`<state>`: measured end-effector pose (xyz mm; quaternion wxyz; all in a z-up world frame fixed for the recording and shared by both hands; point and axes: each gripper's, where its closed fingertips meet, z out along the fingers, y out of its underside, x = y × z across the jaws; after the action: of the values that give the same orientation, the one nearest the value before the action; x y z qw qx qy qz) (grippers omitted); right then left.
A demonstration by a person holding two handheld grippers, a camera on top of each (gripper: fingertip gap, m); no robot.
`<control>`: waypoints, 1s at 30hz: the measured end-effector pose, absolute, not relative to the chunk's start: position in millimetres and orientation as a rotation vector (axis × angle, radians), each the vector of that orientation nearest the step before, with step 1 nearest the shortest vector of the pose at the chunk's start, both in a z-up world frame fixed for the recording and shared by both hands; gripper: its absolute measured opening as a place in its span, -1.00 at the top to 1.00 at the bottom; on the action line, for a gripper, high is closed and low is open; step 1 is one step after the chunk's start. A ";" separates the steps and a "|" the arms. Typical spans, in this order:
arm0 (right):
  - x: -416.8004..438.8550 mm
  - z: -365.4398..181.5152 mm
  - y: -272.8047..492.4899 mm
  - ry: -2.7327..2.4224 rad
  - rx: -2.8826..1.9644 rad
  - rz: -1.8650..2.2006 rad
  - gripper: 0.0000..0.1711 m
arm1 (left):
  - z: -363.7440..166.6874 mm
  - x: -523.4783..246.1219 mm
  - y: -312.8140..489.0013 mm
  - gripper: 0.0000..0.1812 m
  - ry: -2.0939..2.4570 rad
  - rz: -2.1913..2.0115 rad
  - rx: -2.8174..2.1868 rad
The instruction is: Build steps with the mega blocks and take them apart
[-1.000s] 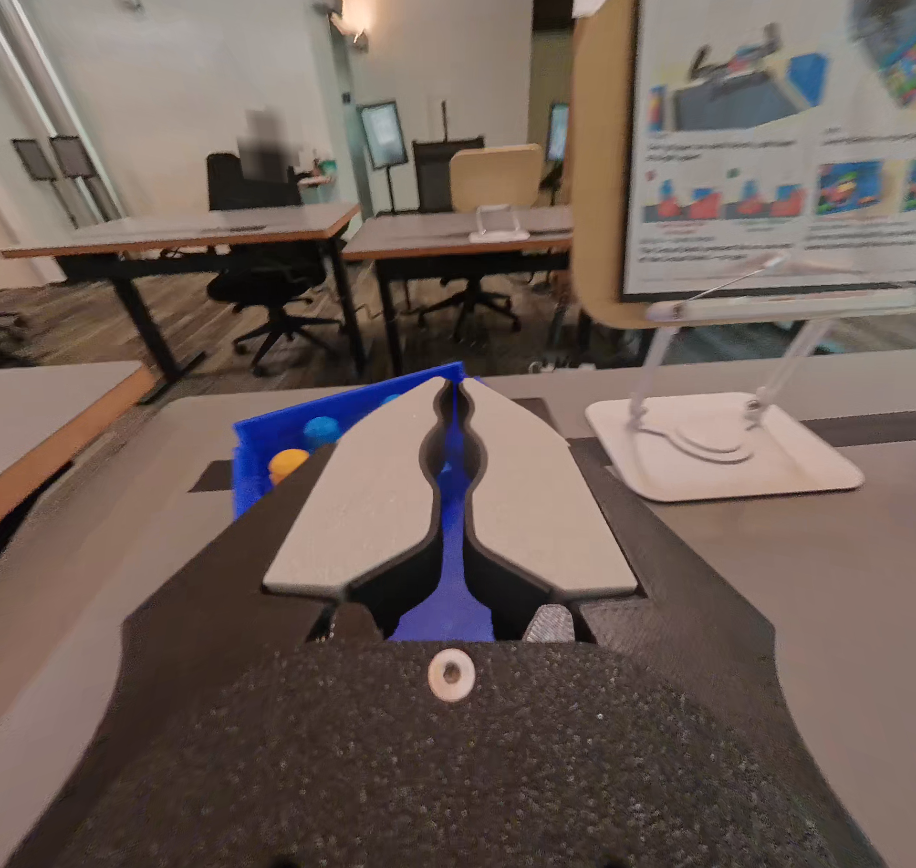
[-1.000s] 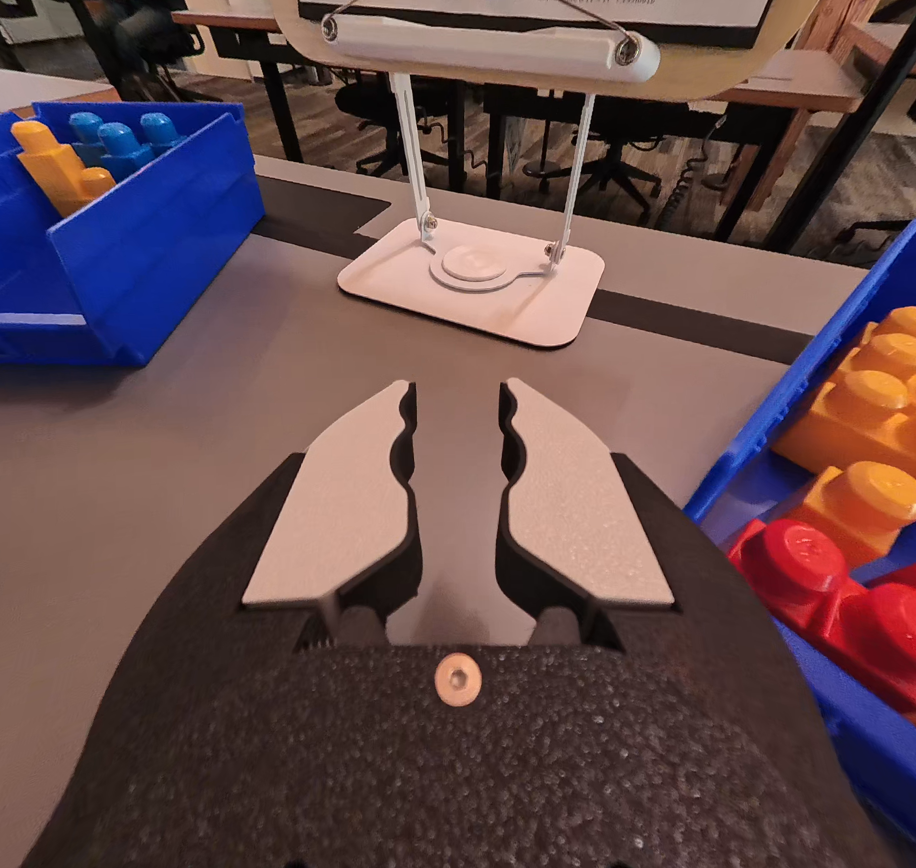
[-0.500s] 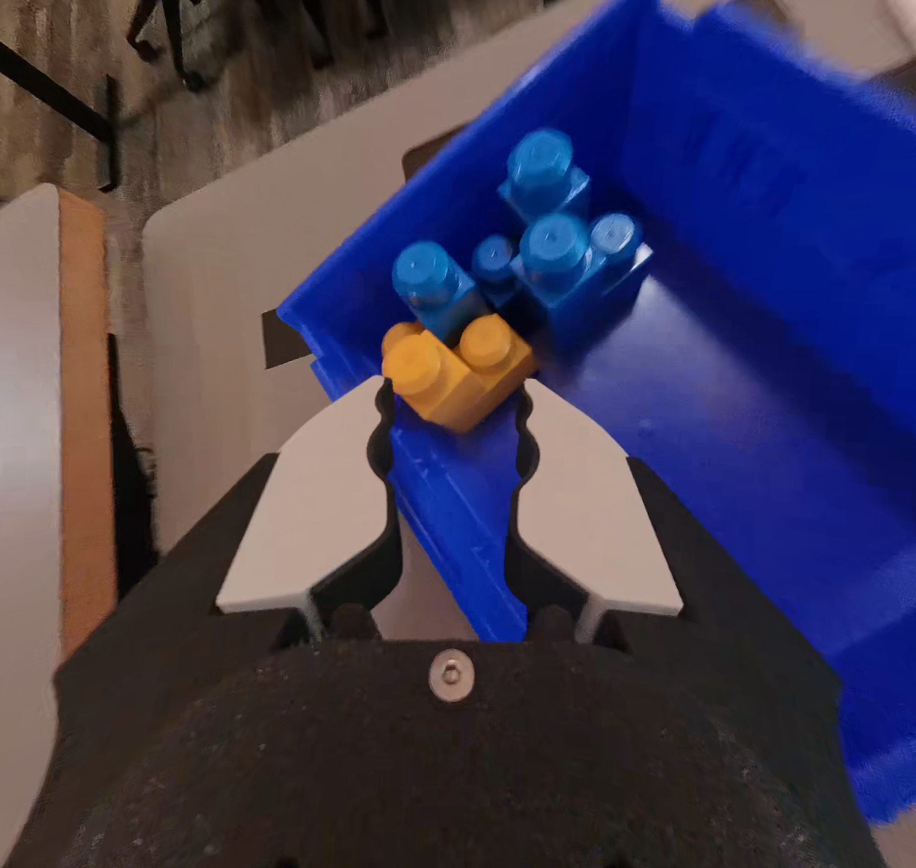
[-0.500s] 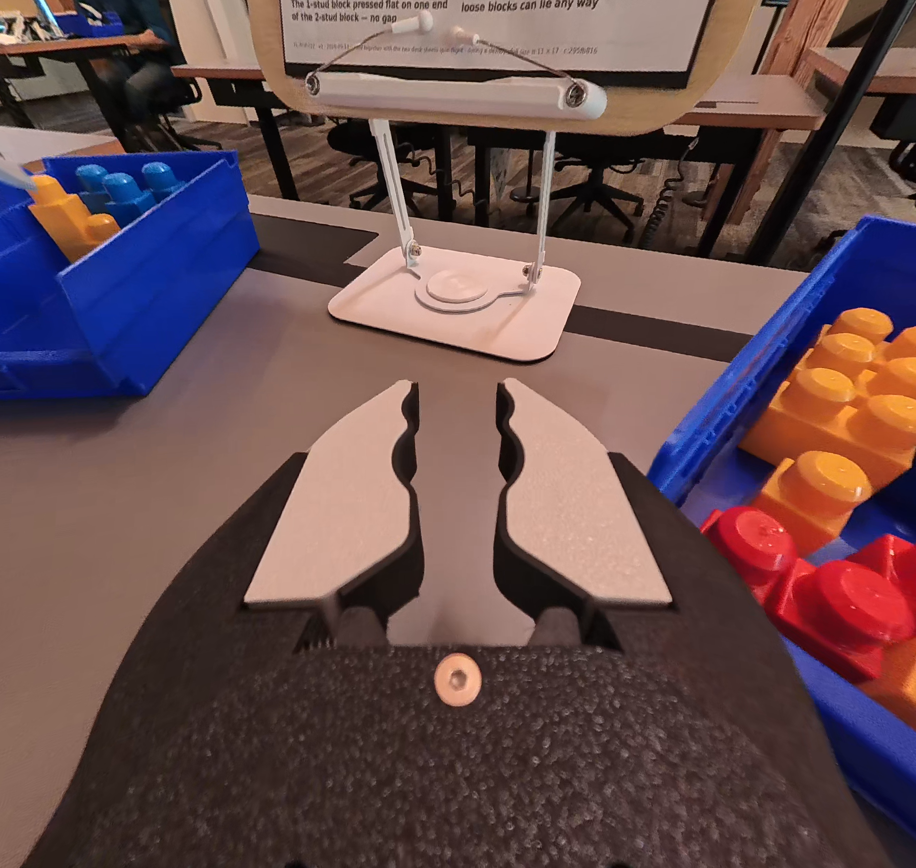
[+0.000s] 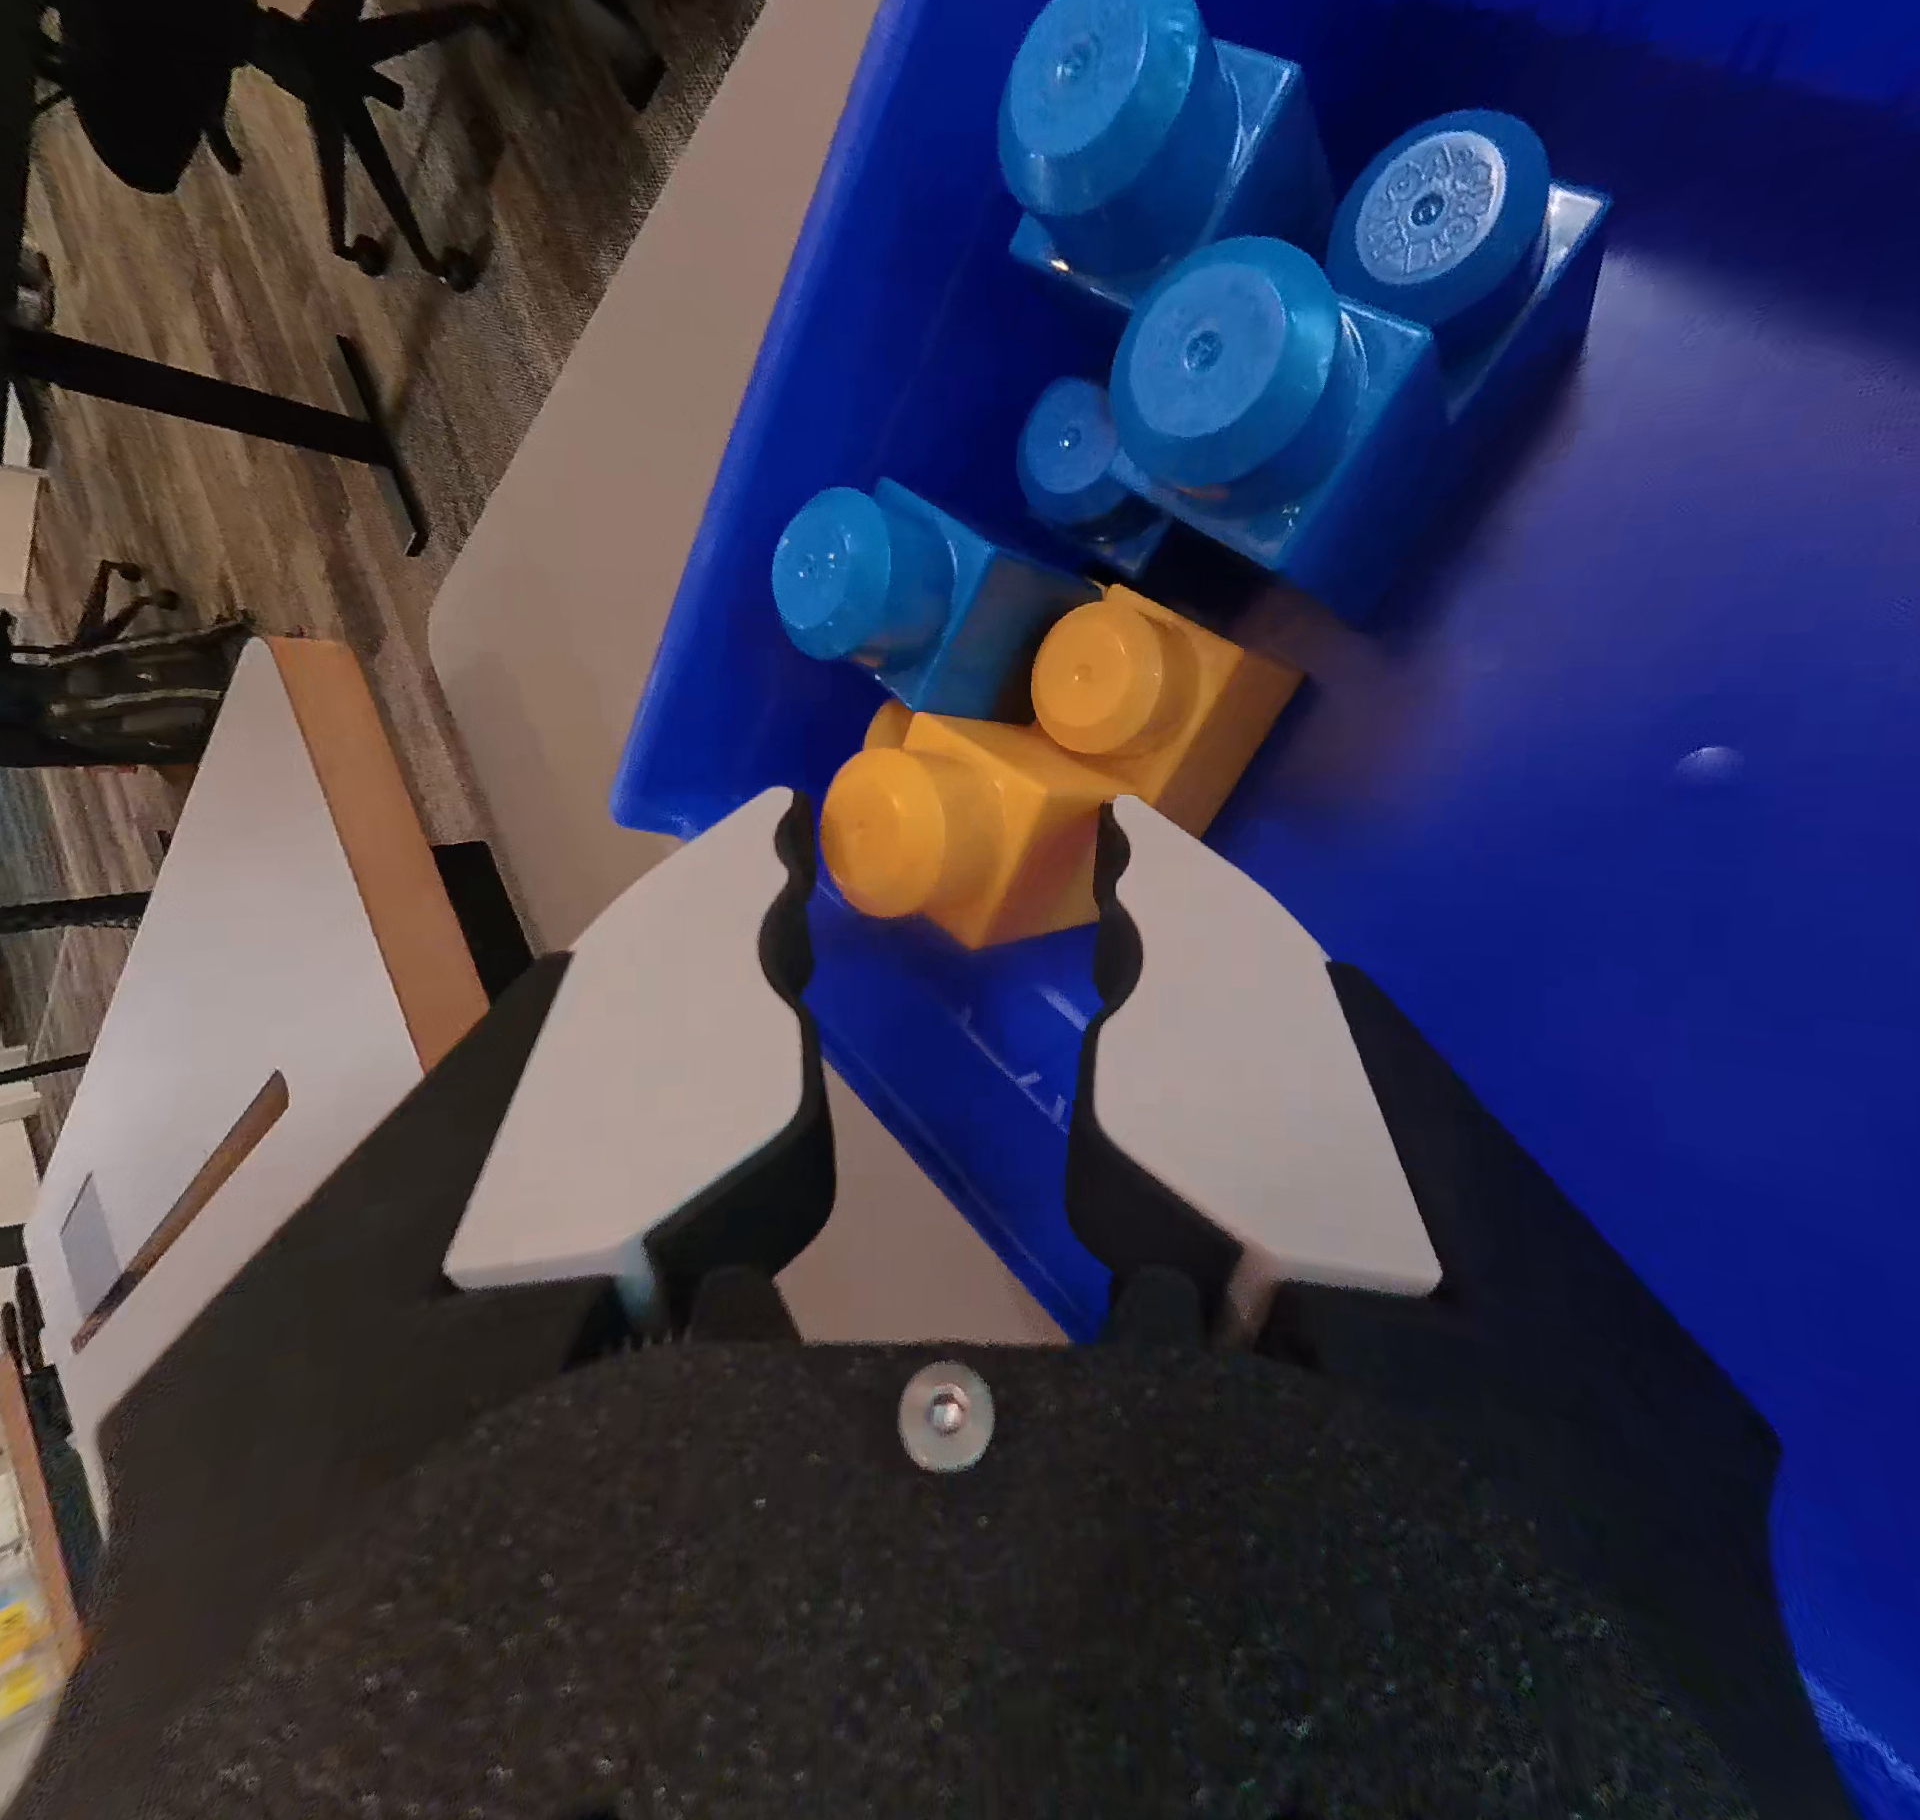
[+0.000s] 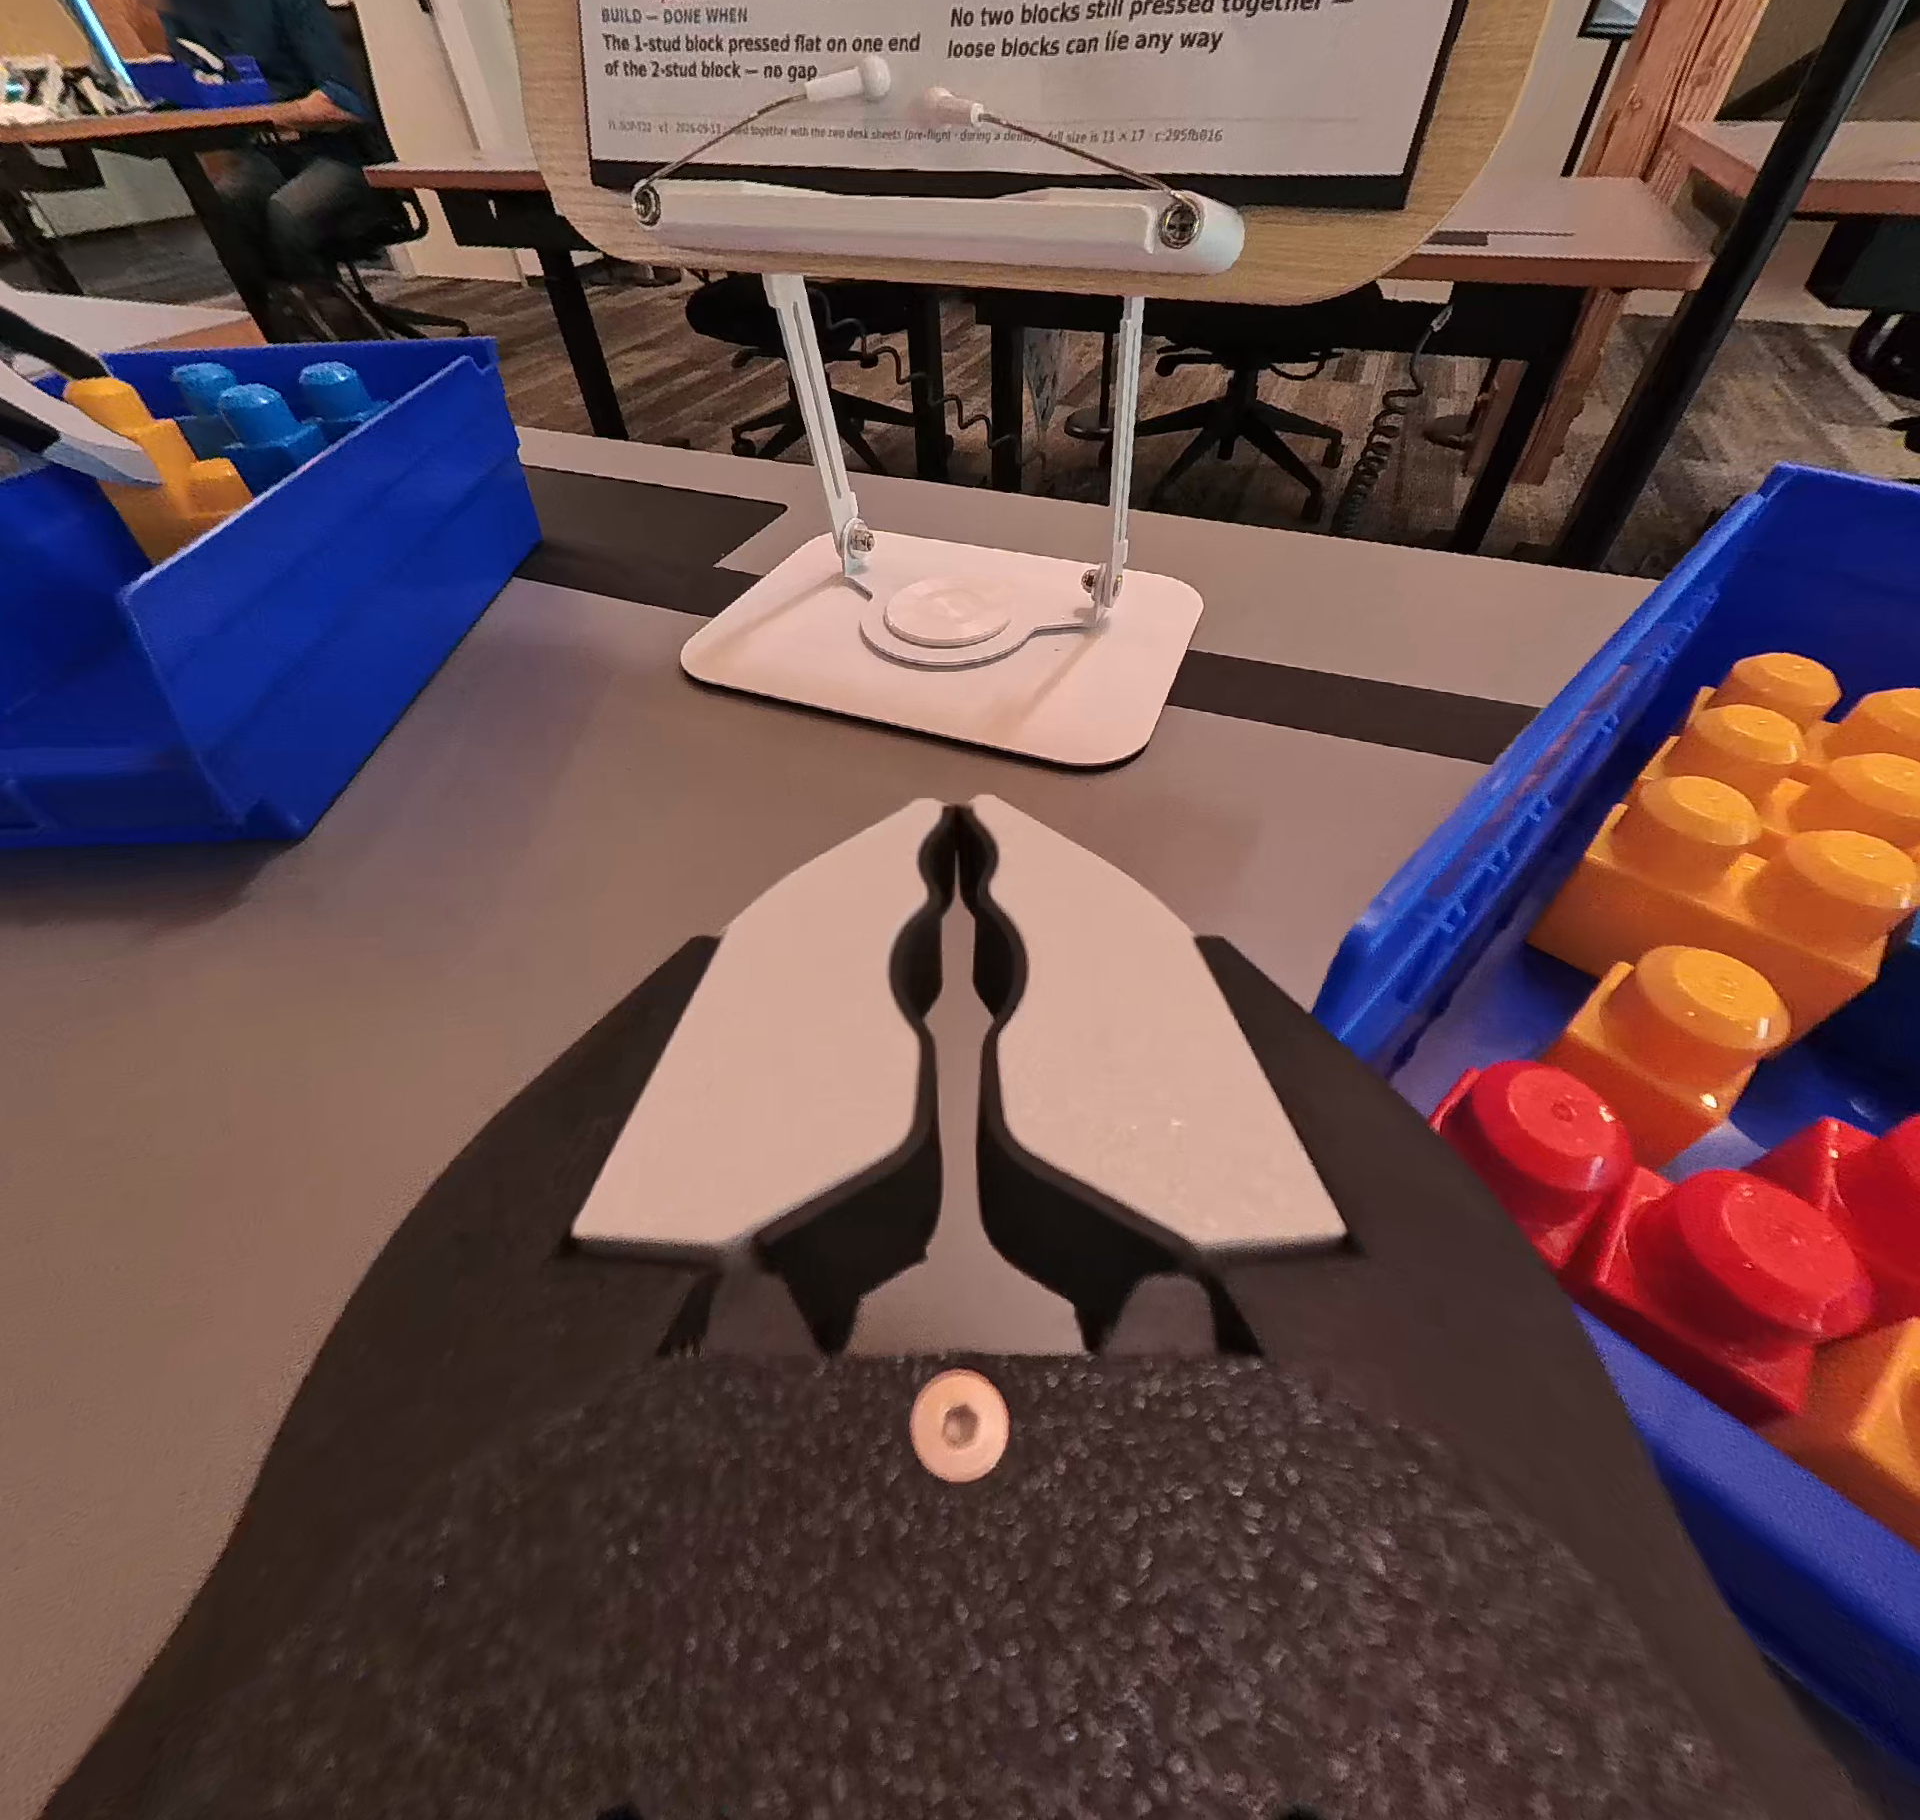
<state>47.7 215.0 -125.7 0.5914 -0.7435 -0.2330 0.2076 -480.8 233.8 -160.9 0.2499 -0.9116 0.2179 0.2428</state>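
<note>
Grey table [image 6: 520, 991]; left gripper [image 5: 945, 835] wide around yellow block [image 5: 997, 835], probably untouched; next, close. Right gripper [image 6: 956, 820] closed, empty.

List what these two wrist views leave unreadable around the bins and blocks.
- Left wrist view: the blue bin runs off the right and top edges, so any further contents are unseen.
- Left wrist view: whether the open left gripper touches the yellow block is unclear; its base is hidden behind the bin wall.
- Right wrist view: the right-hand bin of yellow and red blocks is cut off by the frame edge; the count is unknown.
- Right wrist view: the shut right gripper covers the table beneath it.
</note>
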 end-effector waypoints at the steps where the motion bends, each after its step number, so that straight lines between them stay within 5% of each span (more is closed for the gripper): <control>1: 48.0 -125.7 215.1 -0.541 -1.730 0.481 1.00 | -161.7 -480.3 233.7 0.43 0.613 0.654 -2.493; 19: 45.6 -127.9 213.7 -0.558 -1.735 0.495 1.00 | -154.2 -466.5 221.7 0.54 0.852 0.732 -2.490; 30: 53.9 -121.5 216.9 -0.519 -1.732 0.505 1.00 | -65.1 -377.9 188.9 0.60 1.083 0.578 -2.310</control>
<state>53.9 216.9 -121.5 0.5911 -0.7442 -0.2229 0.2168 -377.9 188.9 -65.1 0.2600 -0.8526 0.3998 0.2134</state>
